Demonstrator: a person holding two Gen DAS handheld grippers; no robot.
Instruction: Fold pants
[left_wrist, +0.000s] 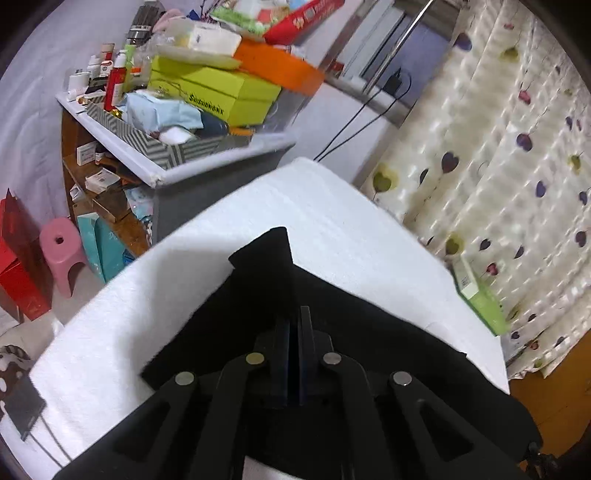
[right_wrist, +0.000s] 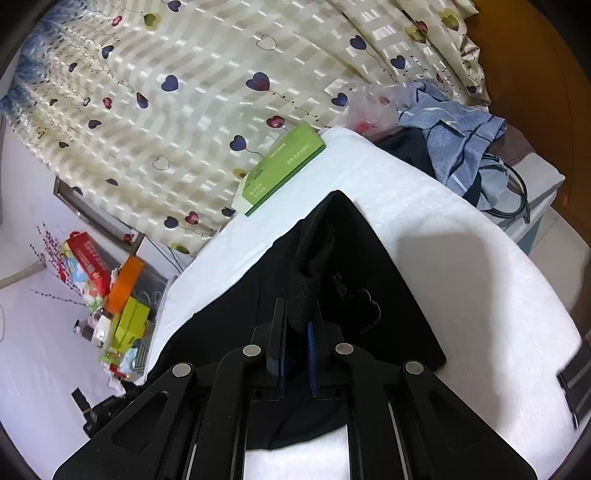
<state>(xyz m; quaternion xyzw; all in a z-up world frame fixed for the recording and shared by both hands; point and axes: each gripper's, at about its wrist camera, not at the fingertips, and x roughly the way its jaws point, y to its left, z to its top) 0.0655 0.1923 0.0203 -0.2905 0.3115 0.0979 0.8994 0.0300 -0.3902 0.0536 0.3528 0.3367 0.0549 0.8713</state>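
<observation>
We see the black fabric pants (left_wrist: 332, 332) lying partly folded on the white padded tabletop (left_wrist: 351, 229). The left gripper (left_wrist: 294, 325) has its jaws pressed nearly together, with only a thin slit between them, and a fold of the dark cloth rises straight ahead of the tips; we cannot tell whether any cloth is caught in that slit. Past the jaws and to their left stands the grey storage bin piled with boxes and bottles (left_wrist: 192, 162), and off to the right of them lies a green cardboard box (left_wrist: 480, 295) at the table's edge.

The right gripper (right_wrist: 297, 317) has its jaws slightly apart and pinching a bunched ridge of the pants between the blue pads (right_wrist: 312, 350). Beyond the tips the cloth tapers to a point. The same green box sits ahead and to the left, against the heart-patterned cream curtain (right_wrist: 184, 110). Crumpled blue clothes (right_wrist: 454, 136) lie ahead to the right.
</observation>
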